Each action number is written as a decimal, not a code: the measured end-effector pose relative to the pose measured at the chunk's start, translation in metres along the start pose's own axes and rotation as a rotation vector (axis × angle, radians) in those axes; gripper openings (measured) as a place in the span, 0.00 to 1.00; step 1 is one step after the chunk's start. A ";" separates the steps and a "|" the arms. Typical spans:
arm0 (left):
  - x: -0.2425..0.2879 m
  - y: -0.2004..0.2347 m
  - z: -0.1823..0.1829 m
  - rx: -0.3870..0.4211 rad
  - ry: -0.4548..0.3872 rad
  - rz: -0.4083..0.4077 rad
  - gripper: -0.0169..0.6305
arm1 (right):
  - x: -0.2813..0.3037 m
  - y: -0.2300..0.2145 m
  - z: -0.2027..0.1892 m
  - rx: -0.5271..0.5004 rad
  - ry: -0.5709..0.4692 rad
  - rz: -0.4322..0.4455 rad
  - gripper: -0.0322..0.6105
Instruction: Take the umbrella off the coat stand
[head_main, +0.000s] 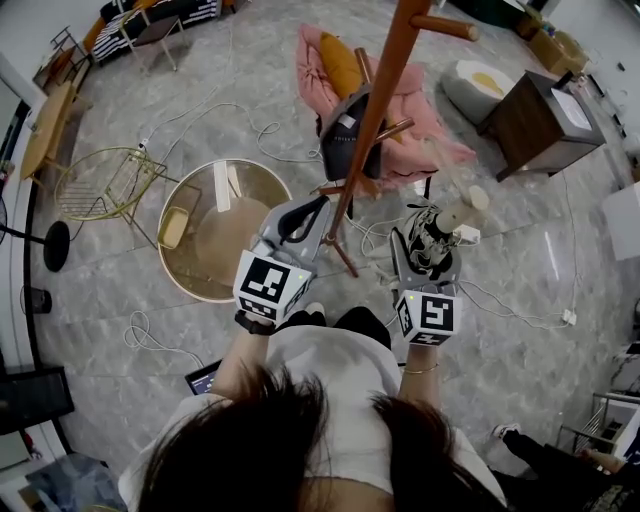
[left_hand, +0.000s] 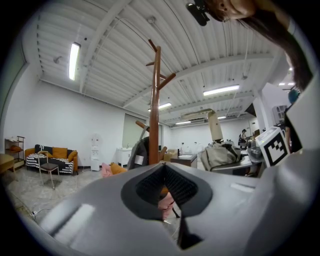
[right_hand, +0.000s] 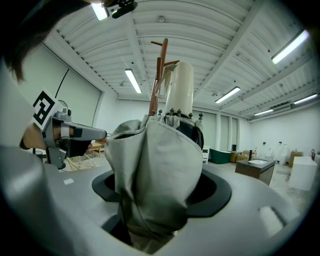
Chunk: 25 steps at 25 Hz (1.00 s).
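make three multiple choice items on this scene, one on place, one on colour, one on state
1. Where is the umbrella? A on the floor B on the sofa C in the right tool
2. What colour is the coat stand? A brown B white C blue
3. How is the umbrella? A opened out B folded up C in two pieces
Key: C, its fabric sits between that tool's jaws; A, pole and pegs are brown; B, its canopy is bunched together.
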<state>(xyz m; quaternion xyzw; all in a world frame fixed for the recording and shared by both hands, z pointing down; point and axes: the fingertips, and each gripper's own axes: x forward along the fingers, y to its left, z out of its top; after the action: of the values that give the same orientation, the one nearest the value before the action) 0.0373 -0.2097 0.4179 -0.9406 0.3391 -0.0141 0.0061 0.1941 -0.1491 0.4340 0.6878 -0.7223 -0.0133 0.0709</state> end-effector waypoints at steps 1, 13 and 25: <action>0.000 0.001 -0.001 0.001 0.001 0.001 0.12 | 0.001 0.001 0.000 -0.001 -0.001 0.001 0.56; 0.001 0.009 -0.001 0.007 0.003 0.001 0.12 | 0.006 0.004 0.003 -0.009 0.000 0.008 0.55; 0.000 0.008 -0.001 -0.005 -0.001 0.010 0.12 | 0.005 0.006 0.001 -0.041 0.017 0.019 0.55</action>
<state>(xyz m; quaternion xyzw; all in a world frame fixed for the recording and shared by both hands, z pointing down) 0.0316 -0.2159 0.4190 -0.9390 0.3437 -0.0126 0.0040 0.1875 -0.1539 0.4340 0.6795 -0.7277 -0.0217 0.0910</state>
